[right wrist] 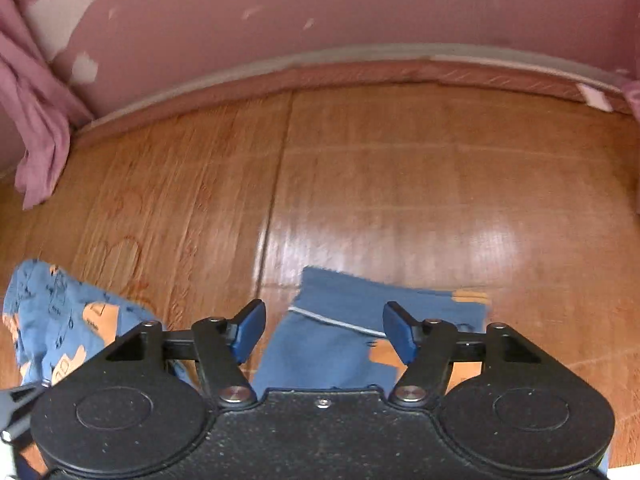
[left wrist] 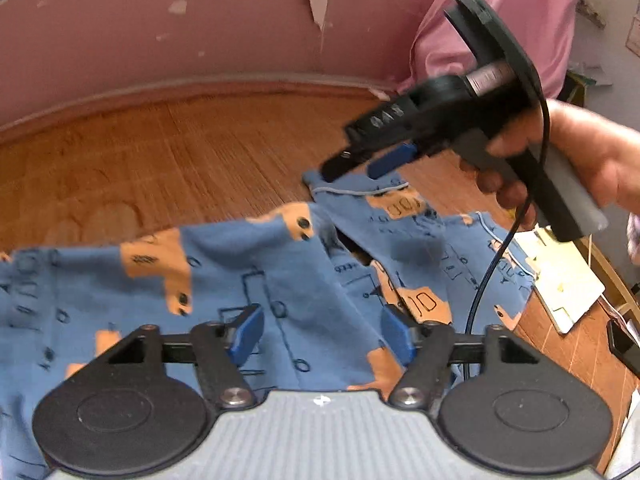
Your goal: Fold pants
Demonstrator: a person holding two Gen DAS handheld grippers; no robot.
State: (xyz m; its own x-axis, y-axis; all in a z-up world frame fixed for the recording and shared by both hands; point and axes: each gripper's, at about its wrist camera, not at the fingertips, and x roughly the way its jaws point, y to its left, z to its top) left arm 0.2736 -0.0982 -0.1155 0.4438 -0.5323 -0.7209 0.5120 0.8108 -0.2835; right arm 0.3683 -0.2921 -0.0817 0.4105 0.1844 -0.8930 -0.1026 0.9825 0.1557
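Left gripper: spread wide, empty, over near mid-section of pants. Right gripper: likewise parted, empty, above far hem. Pants: blue, orange-printed, rumpled on wooden floor. Step judged: positioning before first fold. Next called for: pinching hem and waist, lifting together.

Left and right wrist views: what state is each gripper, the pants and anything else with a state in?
left gripper: open, over the pants, gripping nothing.
right gripper: open, above a pant-leg hem.
pants: spread on the wooden floor, rumpled, not yet folded.
hand: wrapped around the right gripper's handle.
pink curtain: hanging, bunched at the floor.
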